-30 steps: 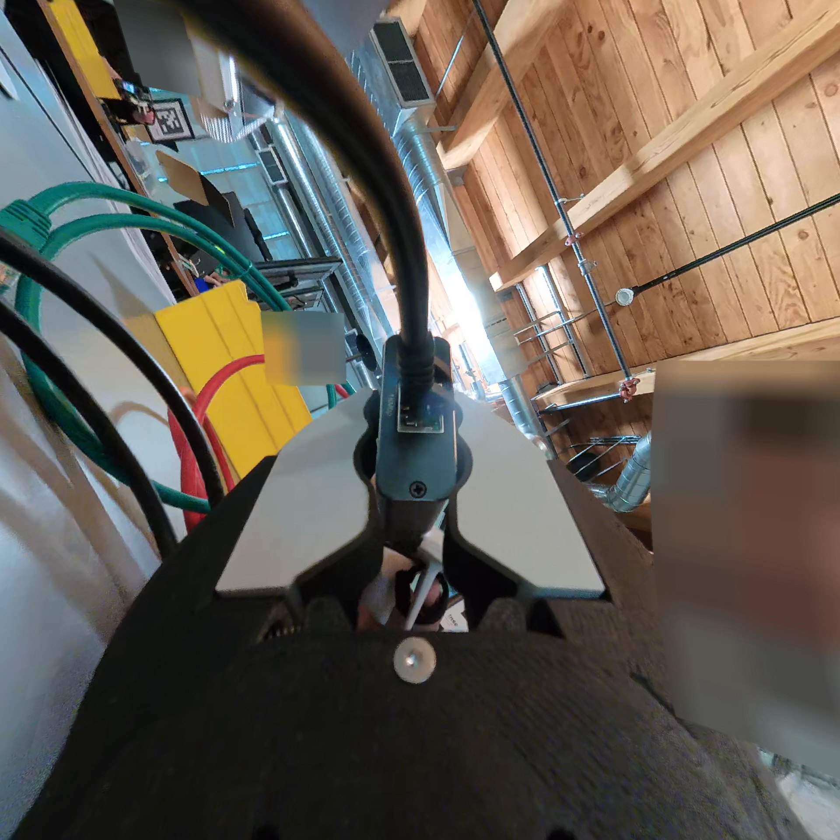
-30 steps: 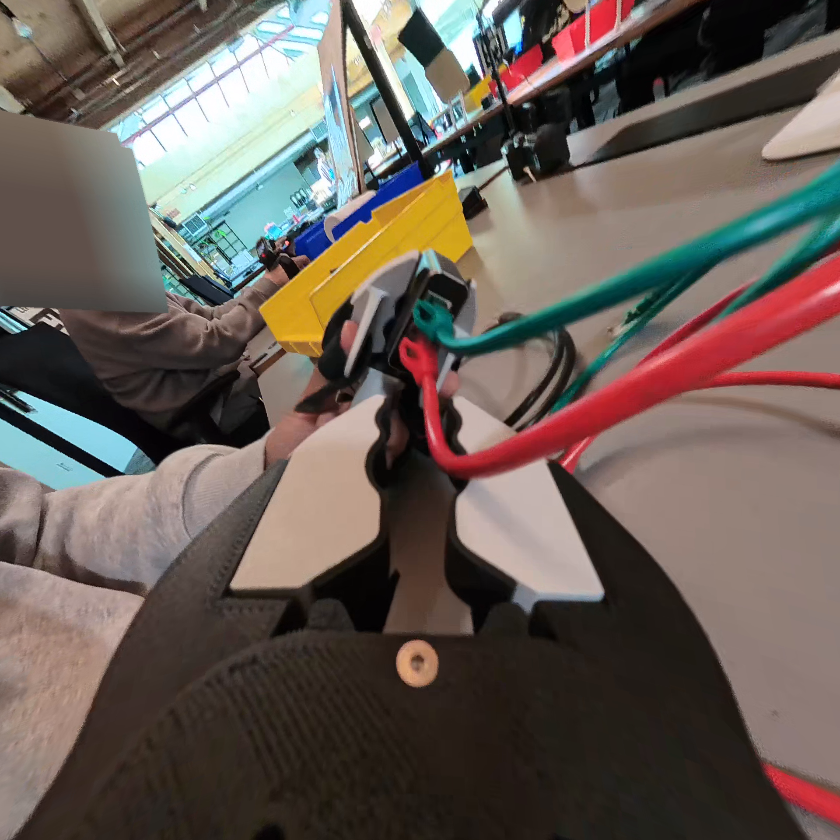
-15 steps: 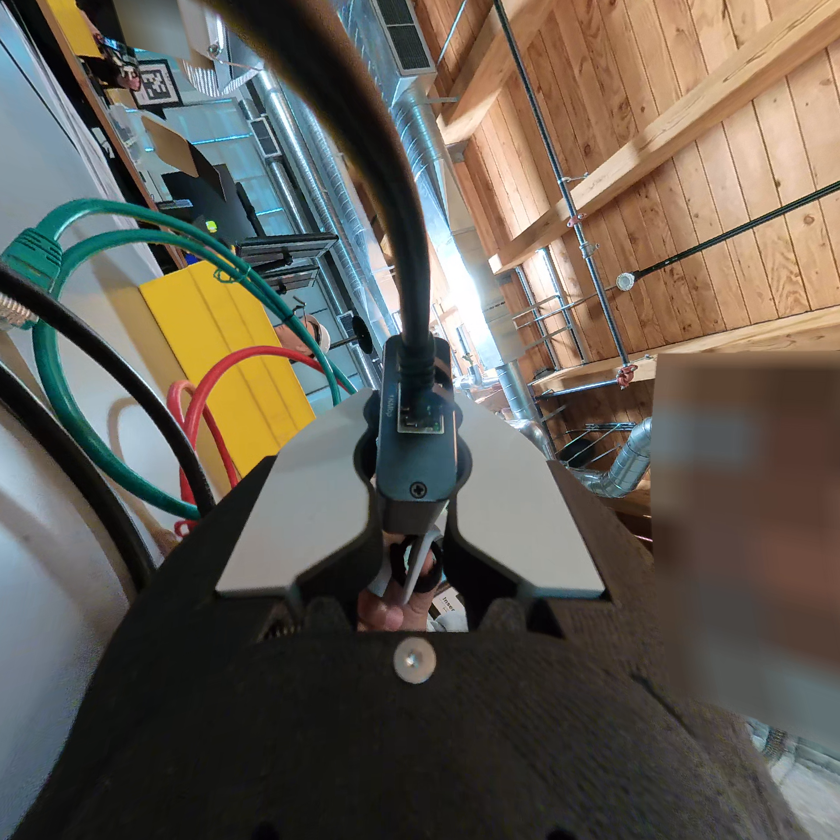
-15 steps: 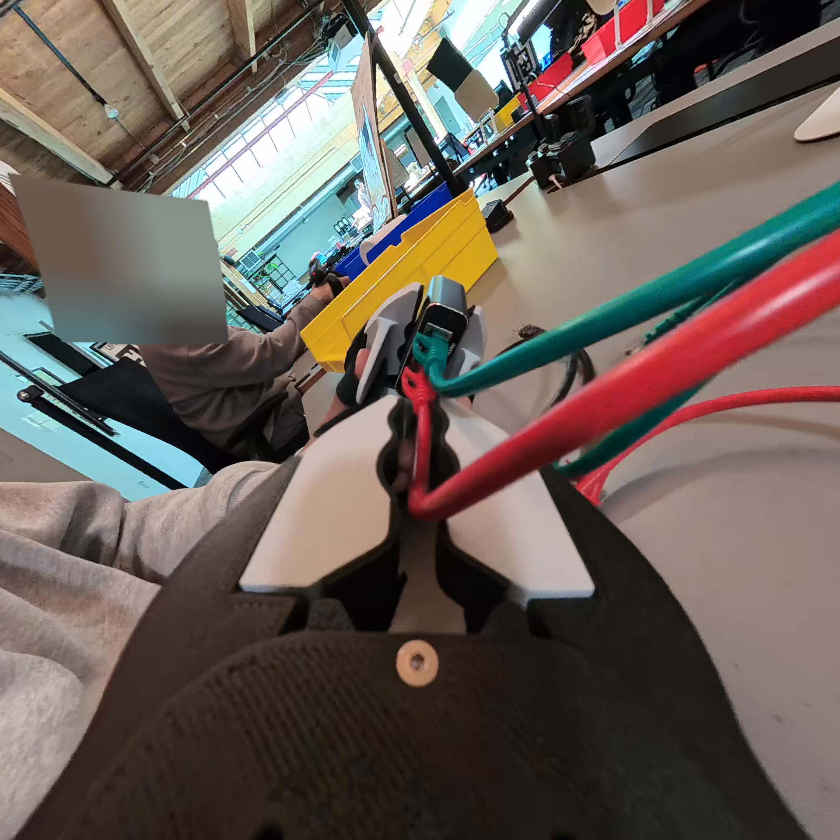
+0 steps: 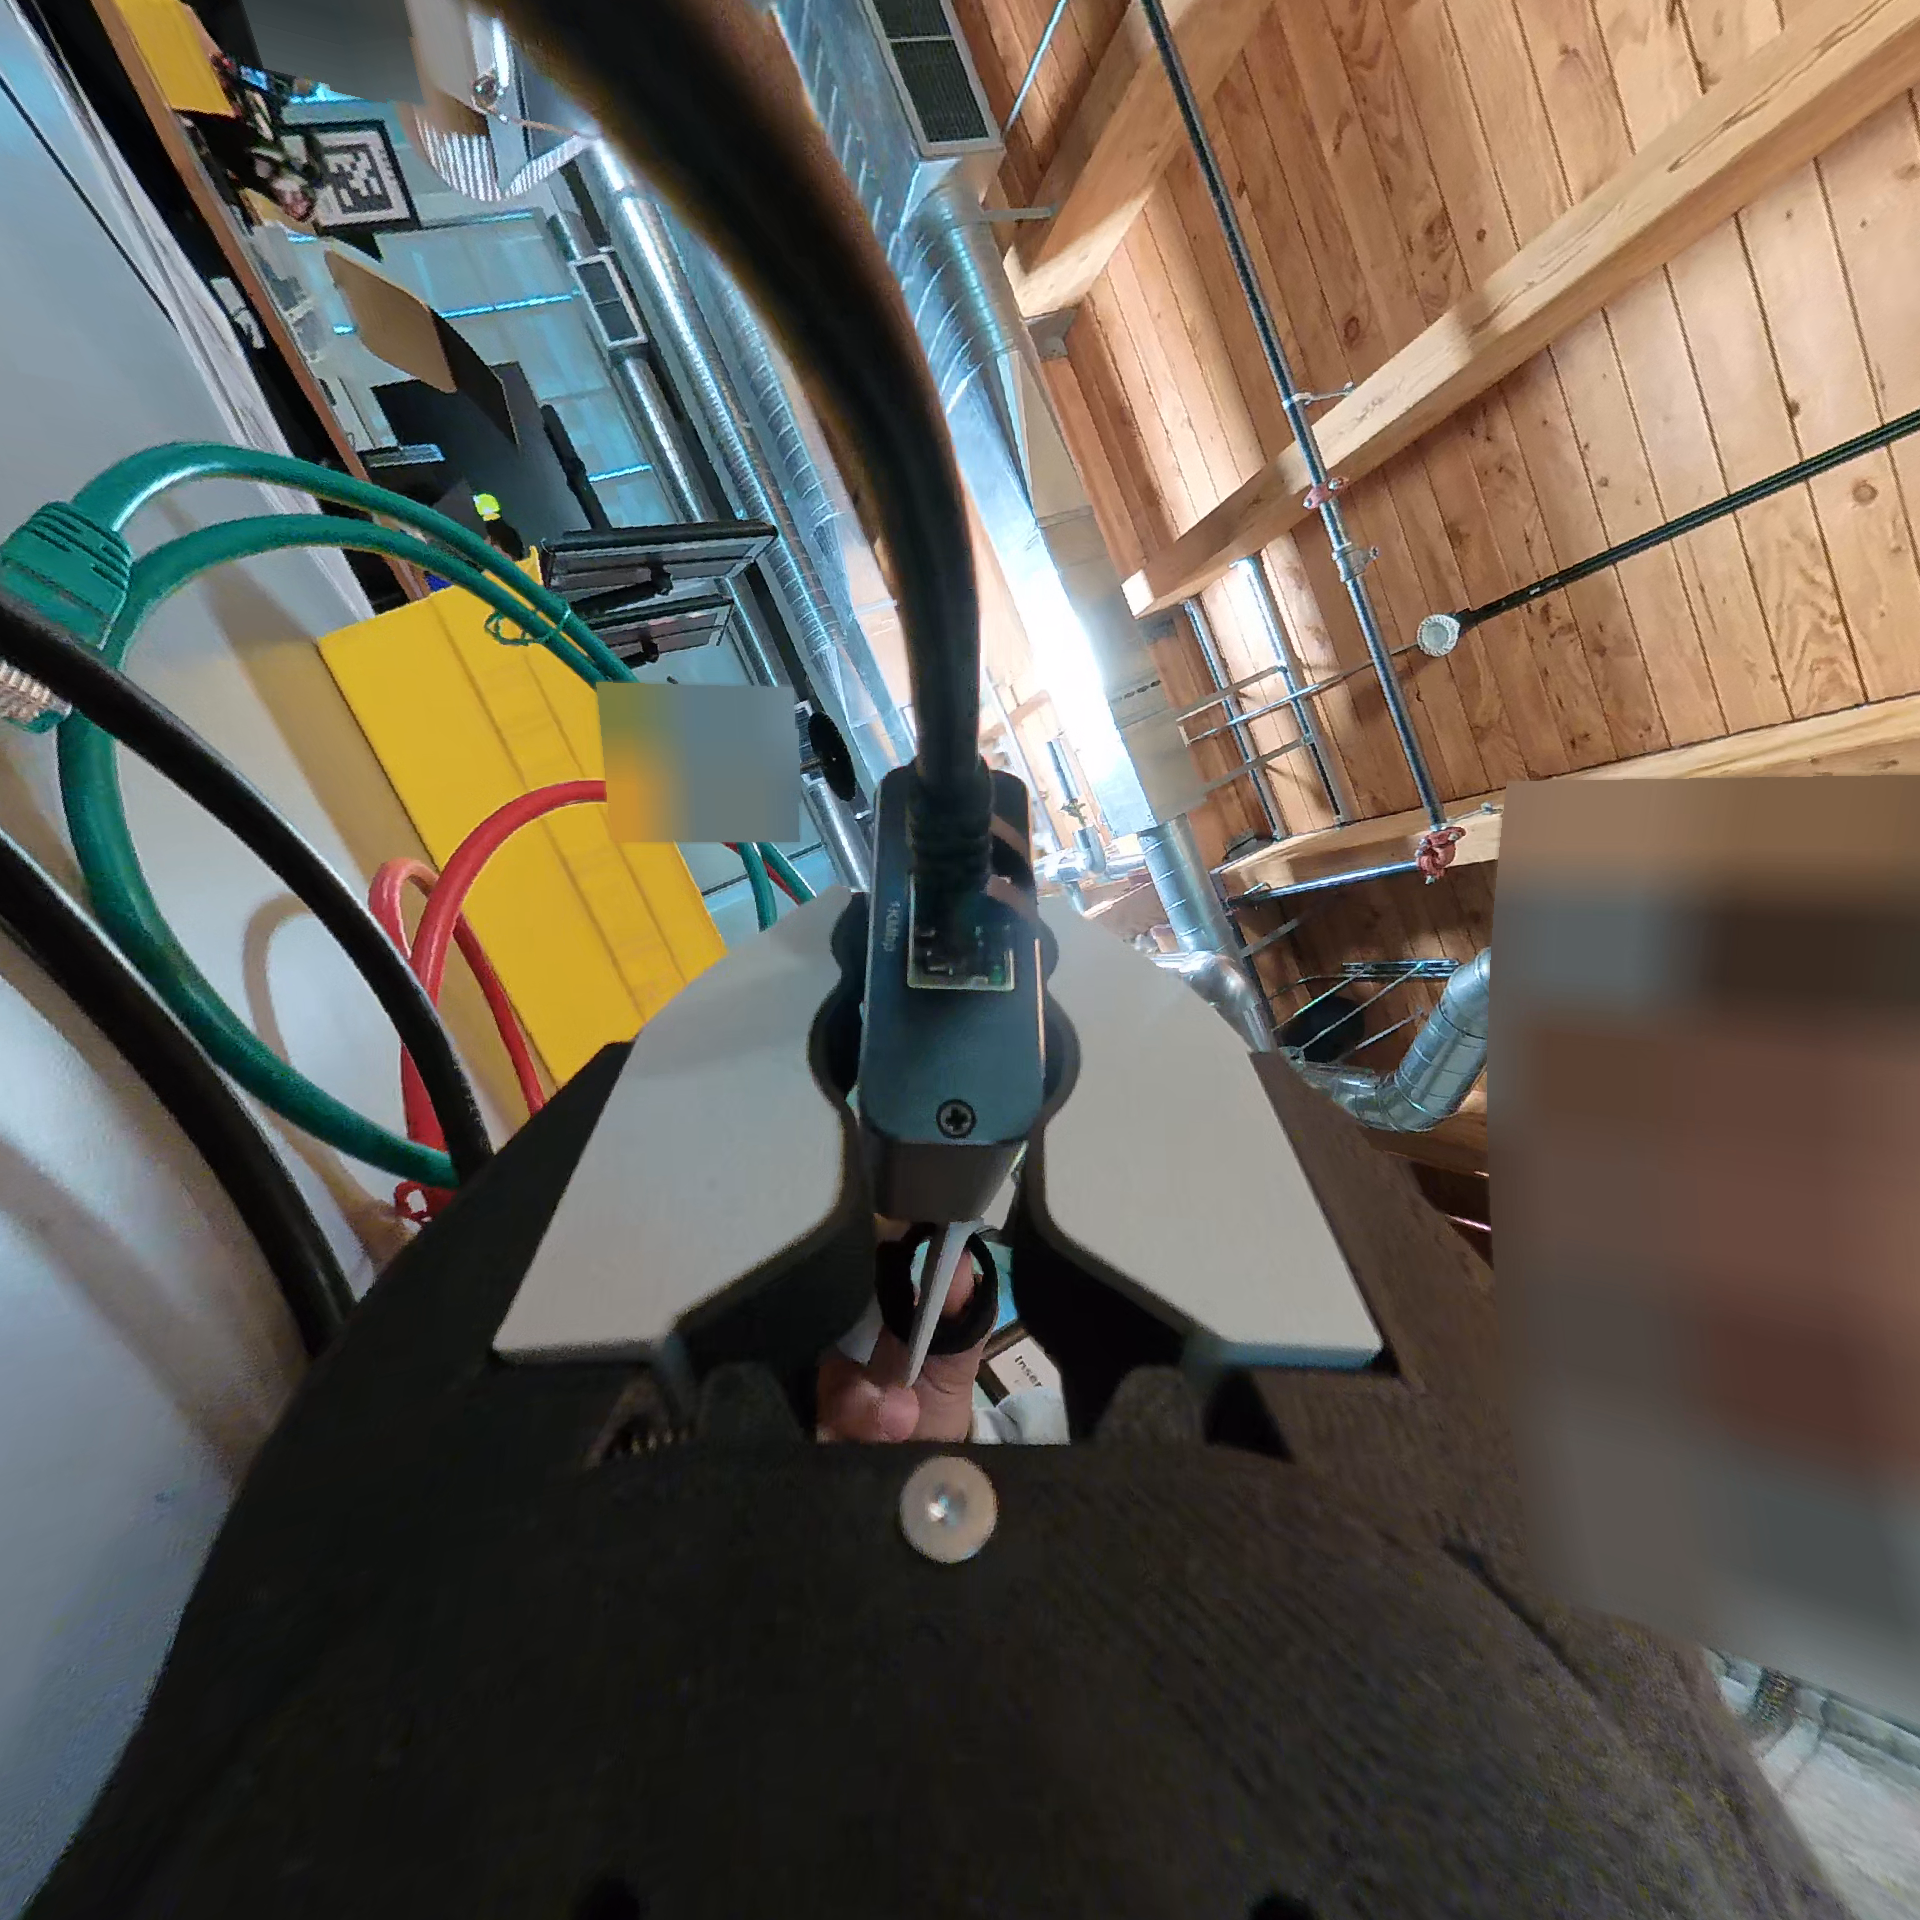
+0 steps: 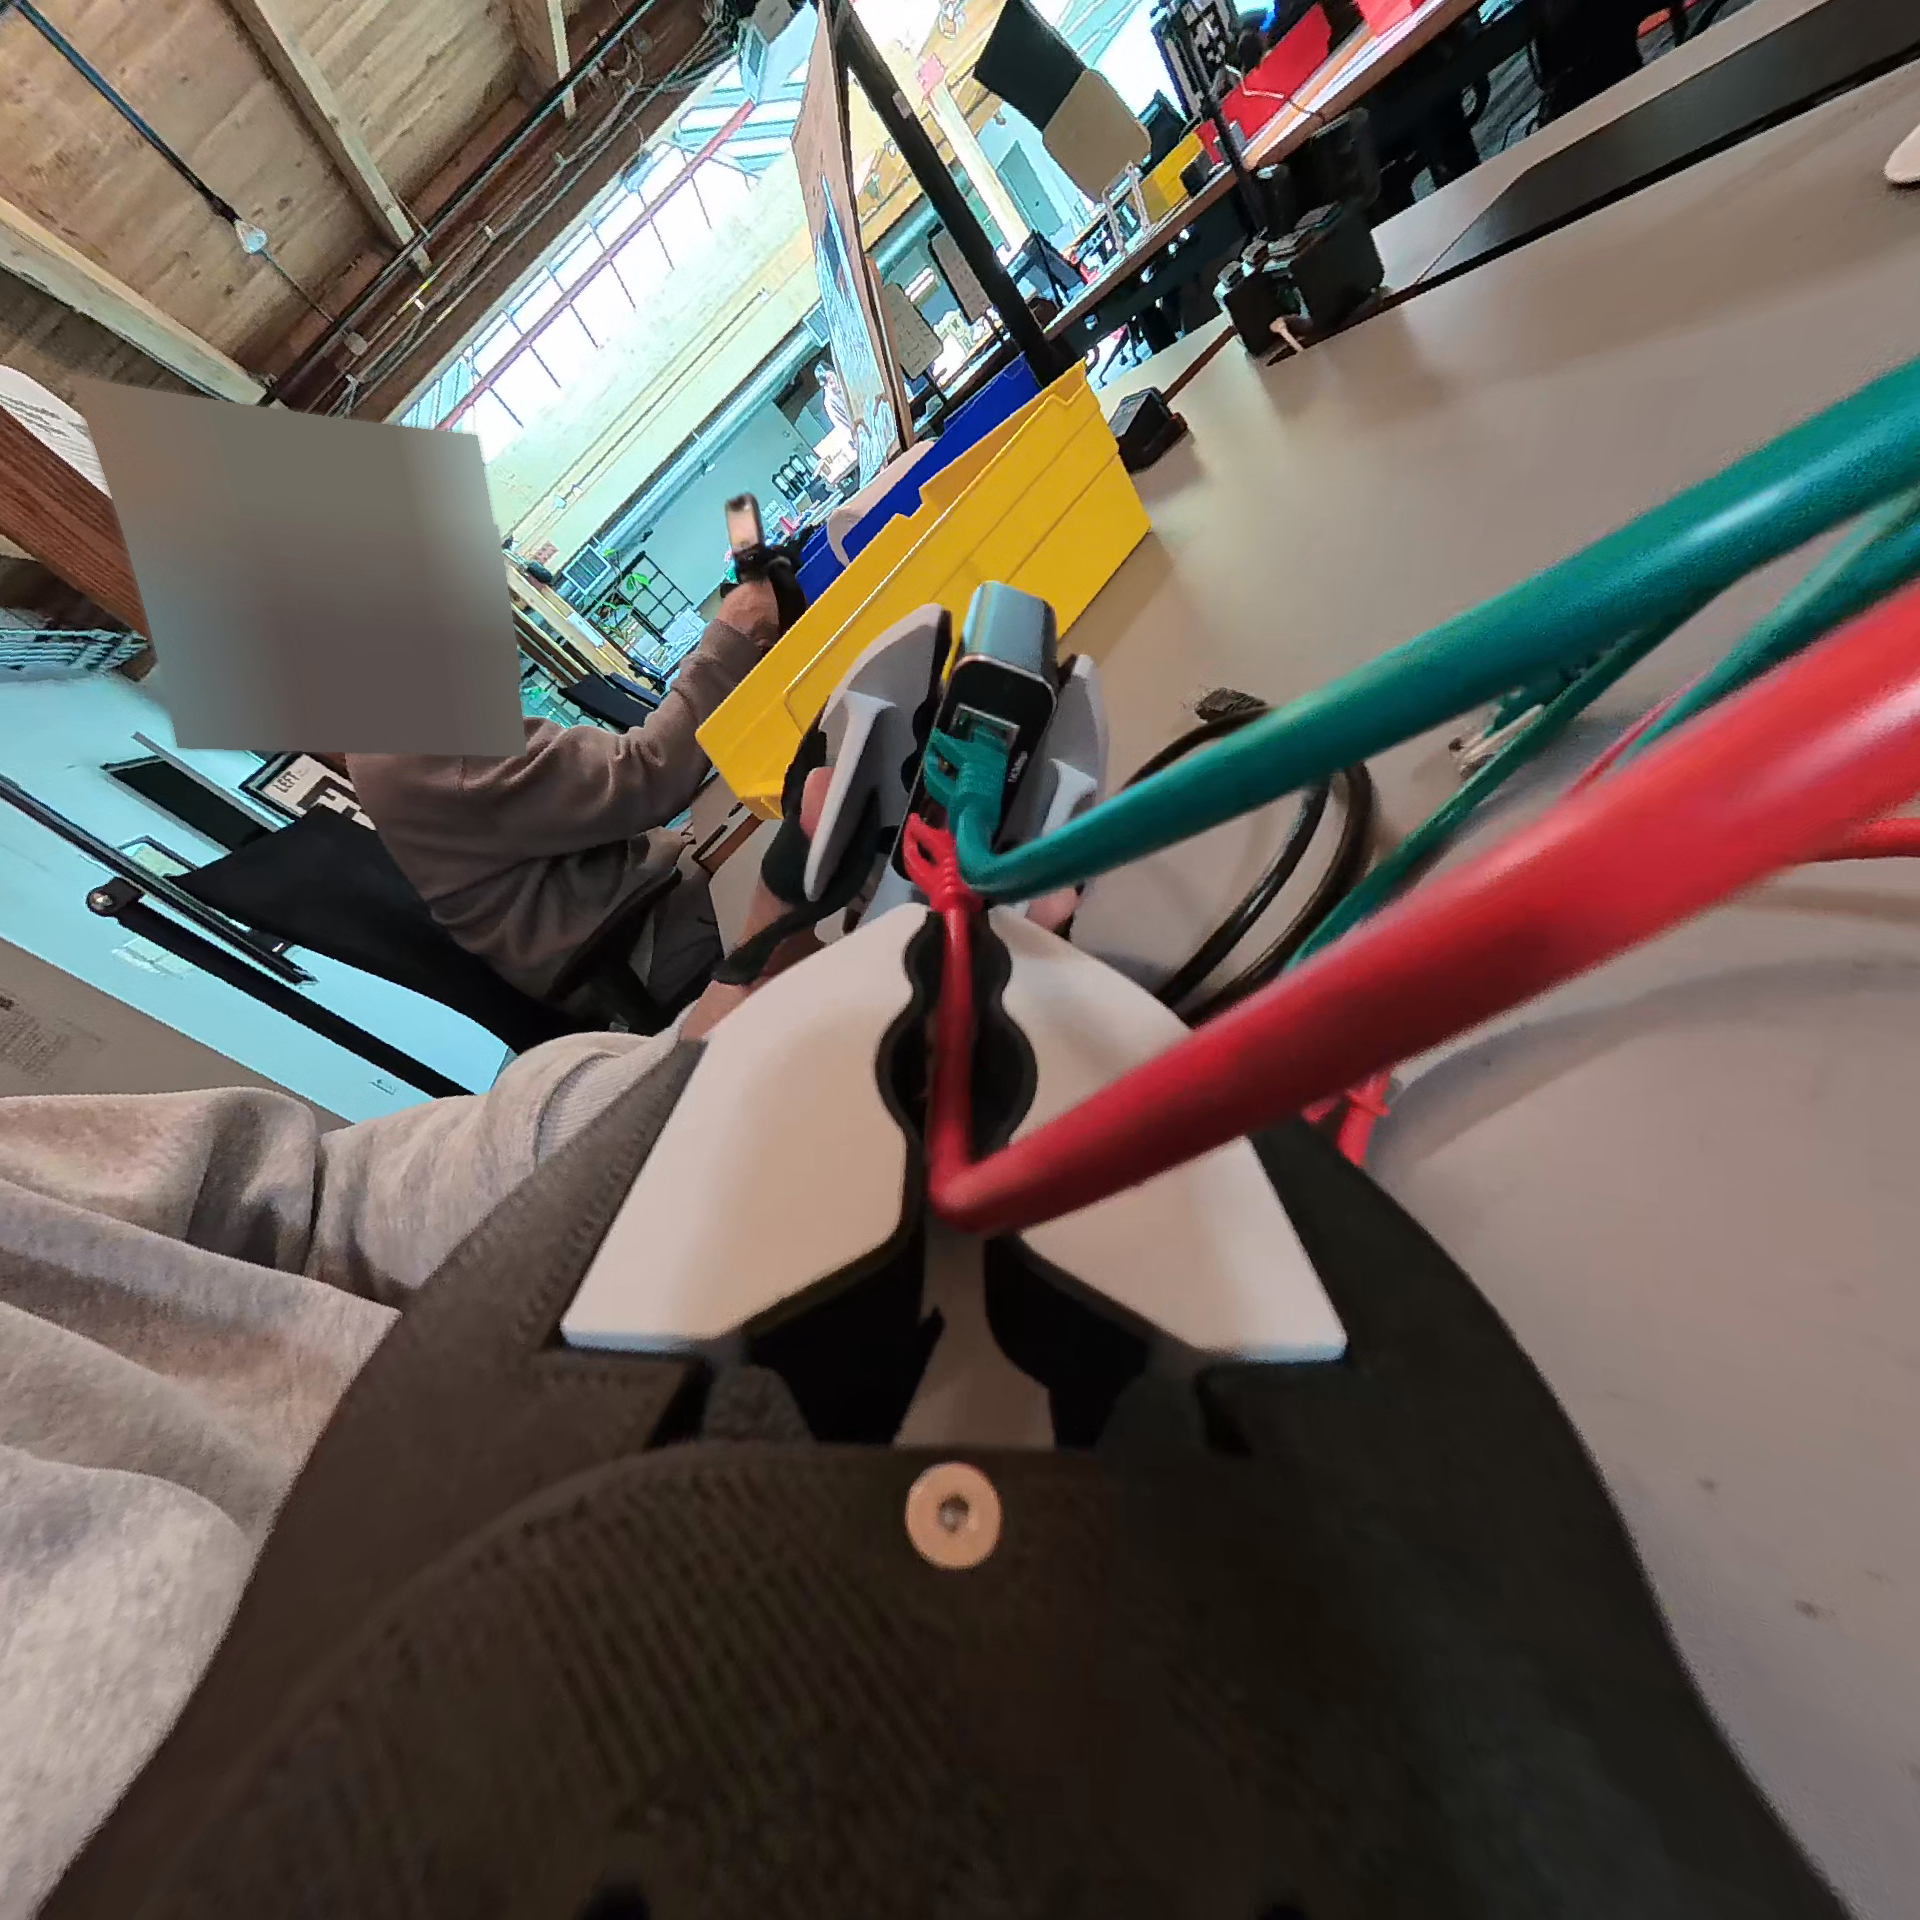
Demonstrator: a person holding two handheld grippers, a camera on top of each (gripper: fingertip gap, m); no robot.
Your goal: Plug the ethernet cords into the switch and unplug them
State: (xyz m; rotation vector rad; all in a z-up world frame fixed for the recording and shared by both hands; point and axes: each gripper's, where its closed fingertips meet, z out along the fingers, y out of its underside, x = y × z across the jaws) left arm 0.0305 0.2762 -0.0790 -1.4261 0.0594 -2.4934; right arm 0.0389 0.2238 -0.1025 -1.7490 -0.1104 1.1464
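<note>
My left gripper (image 5: 951, 935) is shut on a dark grey switch (image 5: 951, 1060) and holds it above the table. A black cord (image 5: 935, 623) is plugged into the switch's far end. In the right wrist view the switch (image 6: 1003, 665) sits between the left gripper's grey fingers (image 6: 883, 707). A green cord (image 6: 1455, 665) is plugged into its near face. My right gripper (image 6: 956, 935) is shut on a red cord (image 6: 1455, 935) just behind its plug (image 6: 925, 852). That plug sits right under the green plug (image 6: 961, 758). I cannot tell if it is seated.
A yellow bin (image 6: 987, 540) stands on the grey table (image 6: 1558, 1351) behind the switch, with a blue bin behind it. Loose black cable (image 6: 1299, 831) and more green and red cord loops (image 5: 156, 935) lie on the table. A person in a grey sleeve (image 6: 540, 810) sits at the left.
My right gripper's jaws have narrowed onto the red cord, and its view has tilted upward. The left gripper has swung slightly while still holding the switch.
</note>
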